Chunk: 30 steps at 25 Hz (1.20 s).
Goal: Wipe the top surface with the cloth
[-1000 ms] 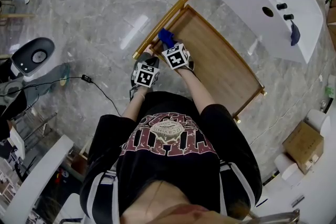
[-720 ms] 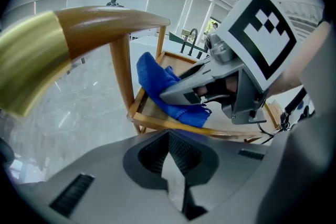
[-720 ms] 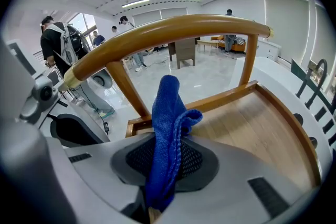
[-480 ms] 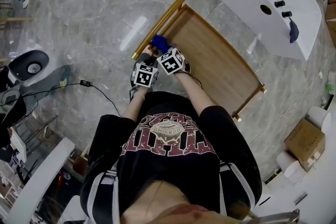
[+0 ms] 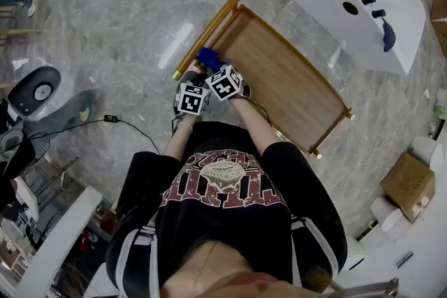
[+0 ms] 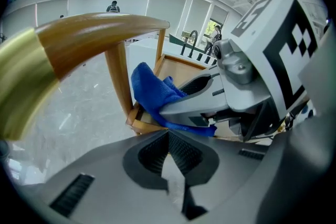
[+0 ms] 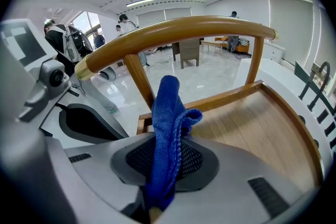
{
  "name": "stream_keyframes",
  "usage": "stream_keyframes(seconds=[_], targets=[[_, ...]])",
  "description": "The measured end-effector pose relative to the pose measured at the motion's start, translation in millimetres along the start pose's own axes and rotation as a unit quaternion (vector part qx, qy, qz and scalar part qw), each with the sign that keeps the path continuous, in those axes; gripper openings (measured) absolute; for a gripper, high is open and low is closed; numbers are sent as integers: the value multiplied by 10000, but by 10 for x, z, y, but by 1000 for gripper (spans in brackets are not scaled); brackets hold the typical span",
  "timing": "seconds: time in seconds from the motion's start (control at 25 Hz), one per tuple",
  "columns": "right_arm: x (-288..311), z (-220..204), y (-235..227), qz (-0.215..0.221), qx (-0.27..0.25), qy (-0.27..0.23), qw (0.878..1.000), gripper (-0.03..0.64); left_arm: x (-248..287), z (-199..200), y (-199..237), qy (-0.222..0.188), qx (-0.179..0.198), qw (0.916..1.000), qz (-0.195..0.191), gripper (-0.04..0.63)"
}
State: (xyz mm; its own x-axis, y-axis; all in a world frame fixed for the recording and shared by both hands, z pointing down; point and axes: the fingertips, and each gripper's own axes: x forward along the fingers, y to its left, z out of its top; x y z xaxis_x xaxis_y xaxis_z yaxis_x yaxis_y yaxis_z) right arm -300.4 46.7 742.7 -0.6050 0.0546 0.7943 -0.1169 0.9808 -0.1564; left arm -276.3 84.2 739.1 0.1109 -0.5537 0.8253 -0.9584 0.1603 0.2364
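In right gripper [image 7: 167, 165], blue cloth [image 7: 168, 107] (bunched)

Legible text: none can be read with certainty. T-shirt chest print [image 5: 222, 181]: large pale lettering around a round emblem, seen upside down and too warped to read. Left gripper's marker cube [image 5: 193, 99] and right gripper's marker cube [image 5: 225, 82]: black-and-white square patterns only, not characters.

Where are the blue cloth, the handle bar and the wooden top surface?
blue cloth [image 7: 167, 107]: right gripper view, on its upright fold.
handle bar [image 7: 173, 29]: right gripper view, middle of the curved bar.
wooden top surface [image 7: 252, 128]: right gripper view, bare middle part.
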Motion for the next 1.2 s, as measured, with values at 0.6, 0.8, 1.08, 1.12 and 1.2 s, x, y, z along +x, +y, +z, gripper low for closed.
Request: stream_keyframes(seconds=[0.6, 0.8, 1.08, 1.12, 1.2], targets=[[-99, -79, -40, 64, 344, -84, 9994, 86, 17, 43, -43, 99, 156, 9998, 57, 46], [-165, -133, -62, 20, 437, -129, 9990, 86, 12, 60, -49, 122, 252, 9996, 88, 46], [-244, -232, -104, -50, 528, -163, 9985, 86, 49, 142, -173, 87, 409, 9991, 6, 46], [-253, -244, -105, -60, 550, -165, 9983, 86, 48, 154, -195, 86, 433, 9990, -15, 46], [-276, -270, -114, -84, 590, -179, 9981, 86, 53, 165, -233, 97, 481, 9988, -52, 46]])
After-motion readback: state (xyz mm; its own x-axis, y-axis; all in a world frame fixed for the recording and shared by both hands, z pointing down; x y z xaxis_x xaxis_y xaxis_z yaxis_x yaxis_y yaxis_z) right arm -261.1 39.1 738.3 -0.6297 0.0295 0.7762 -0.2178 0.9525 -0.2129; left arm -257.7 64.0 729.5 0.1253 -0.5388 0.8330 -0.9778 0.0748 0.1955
